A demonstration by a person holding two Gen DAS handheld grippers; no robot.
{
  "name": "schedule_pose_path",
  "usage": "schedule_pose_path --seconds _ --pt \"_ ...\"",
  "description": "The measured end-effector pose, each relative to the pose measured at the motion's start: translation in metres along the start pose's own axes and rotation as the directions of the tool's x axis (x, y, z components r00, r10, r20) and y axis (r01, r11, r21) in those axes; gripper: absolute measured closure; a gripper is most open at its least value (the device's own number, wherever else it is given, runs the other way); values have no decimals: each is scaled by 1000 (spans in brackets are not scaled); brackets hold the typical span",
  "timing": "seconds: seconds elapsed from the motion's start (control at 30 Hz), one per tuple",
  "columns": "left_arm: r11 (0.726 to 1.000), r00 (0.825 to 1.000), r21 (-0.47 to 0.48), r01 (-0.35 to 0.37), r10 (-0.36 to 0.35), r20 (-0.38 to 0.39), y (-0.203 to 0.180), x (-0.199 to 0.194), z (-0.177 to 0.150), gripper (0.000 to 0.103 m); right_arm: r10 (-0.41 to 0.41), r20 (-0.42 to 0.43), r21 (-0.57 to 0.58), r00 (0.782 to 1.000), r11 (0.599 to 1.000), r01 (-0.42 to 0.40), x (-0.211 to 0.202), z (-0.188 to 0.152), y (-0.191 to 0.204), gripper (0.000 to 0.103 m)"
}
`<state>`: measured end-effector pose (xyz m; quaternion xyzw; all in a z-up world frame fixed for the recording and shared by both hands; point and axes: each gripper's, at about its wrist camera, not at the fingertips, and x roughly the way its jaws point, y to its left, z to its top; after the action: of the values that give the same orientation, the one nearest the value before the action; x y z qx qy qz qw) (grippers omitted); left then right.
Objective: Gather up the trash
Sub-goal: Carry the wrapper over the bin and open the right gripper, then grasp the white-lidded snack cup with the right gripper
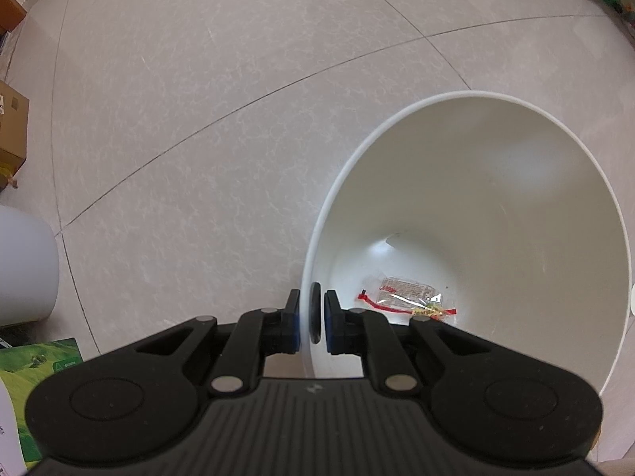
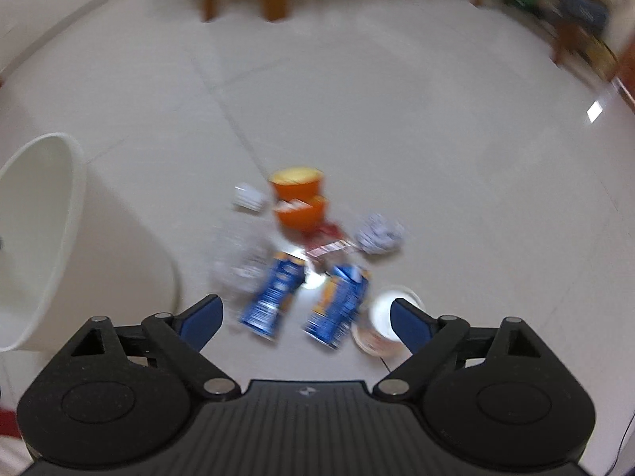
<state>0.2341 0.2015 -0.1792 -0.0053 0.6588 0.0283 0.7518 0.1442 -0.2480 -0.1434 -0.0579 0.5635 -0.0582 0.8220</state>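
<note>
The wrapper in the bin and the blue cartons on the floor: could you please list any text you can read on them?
Nothing reads with certainty.
Wrapper in the bin: a small red logo and fine print, too small to read.
Two blue cartons: white print, blurred by motion.

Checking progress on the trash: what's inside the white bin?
One clear wrapper with red ends lies at the bottom of the white bin. The left gripper hides part of the bottom.

The right gripper [image 2: 305, 315] is being held wide apart above two blue cartons [image 2: 274, 297], with orange bowls [image 2: 299, 198] lying beyond.
</note>
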Motion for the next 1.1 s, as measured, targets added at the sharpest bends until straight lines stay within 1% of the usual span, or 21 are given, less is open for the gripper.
schedule_pose_path --seconds 0.13,0.27,0.33,0.43,0.57,0.63,0.7,0.77,0.9,0.97,1.1 --pt "1000 1000 0 -1 1 -1 -1 0 0 94 -7 -2 135 1000 991 7 29 -8 -30 8" --pt "1000 1000 -2 1 -1 -1 0 0 1 94 -51 -21 254 998 966 55 63 -13 -53 8" --pt "1000 1000 -7 4 -4 -1 1 0 0 94 -62 -47 303 997 950 73 82 -16 -62 8" --pt "1000 1000 -4 5 -5 -1 2 1 0 94 -80 -74 342 994 934 101 104 -19 -70 8" --pt "1000 1000 2 3 -3 -1 2 0 1 94 -105 -100 354 989 926 134 127 -21 -72 9" --pt "1000 1000 2 1 -1 -1 1 0 1 94 -124 -115 335 986 929 157 138 -21 -68 13" --pt "1000 1000 4 0 0 0 1 0 1 94 -144 -130 310 981 934 178 146 -22 -64 20" --pt "1000 1000 1 3 -3 -1 1 0 1 94 -170 -139 281 976 938 203 153 -22 -60 23" --pt "1000 1000 -2 5 -5 -1 2 0 1 94 -169 -144 287 975 936 205 159 -23 -62 33" --pt "1000 1000 2 4 -4 0 2 0 1 94 -174 -146 293 974 933 210 161 -23 -63 35" --pt "1000 1000 0 5 -5 -1 1 0 1 94 -172 -149 297 974 931 210 161 -23 -66 36"
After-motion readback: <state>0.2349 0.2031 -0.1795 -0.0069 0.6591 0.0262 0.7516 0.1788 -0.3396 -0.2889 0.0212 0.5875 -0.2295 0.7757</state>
